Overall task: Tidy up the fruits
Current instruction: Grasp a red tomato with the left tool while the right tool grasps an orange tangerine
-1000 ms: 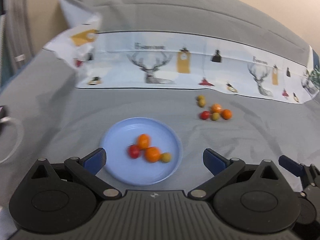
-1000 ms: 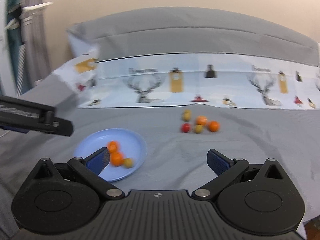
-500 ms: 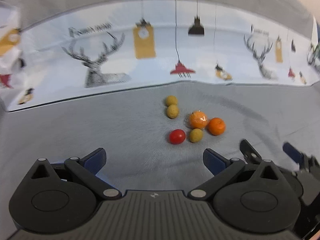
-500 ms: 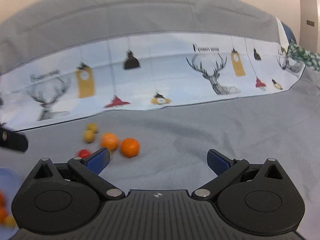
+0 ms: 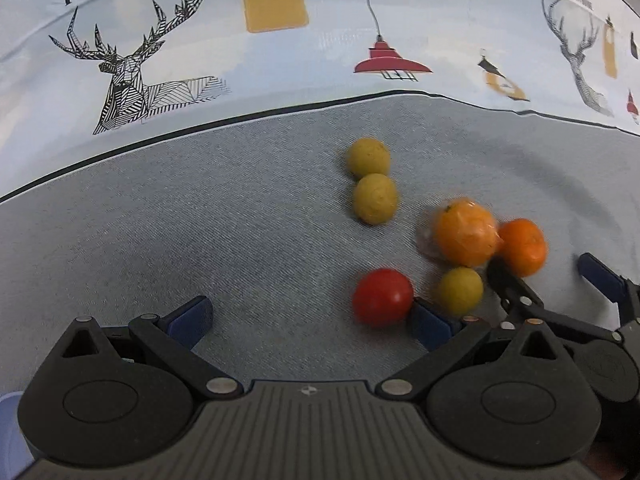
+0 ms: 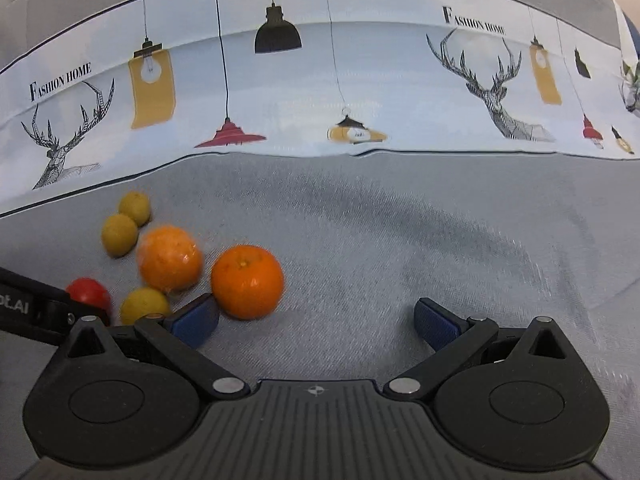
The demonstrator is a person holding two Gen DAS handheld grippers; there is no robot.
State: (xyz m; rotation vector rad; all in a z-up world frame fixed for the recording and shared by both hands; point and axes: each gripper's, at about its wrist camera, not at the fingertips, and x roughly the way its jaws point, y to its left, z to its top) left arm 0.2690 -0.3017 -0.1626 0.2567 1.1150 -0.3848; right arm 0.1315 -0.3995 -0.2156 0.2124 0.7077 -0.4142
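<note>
With both my left gripper (image 5: 308, 312) and right gripper (image 6: 316, 320) spread and empty, six fruits (image 5: 382, 297) lie unsorted on the cloth (image 5: 240, 240).

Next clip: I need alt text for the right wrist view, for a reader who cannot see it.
The open right hand-held gripper hovers over a grey cloth, its left finger beside a bare orange. Further left lie a wrapped orange, three yellow-green fruits and a red one, below a deer-and-lamp printed fabric.
</note>
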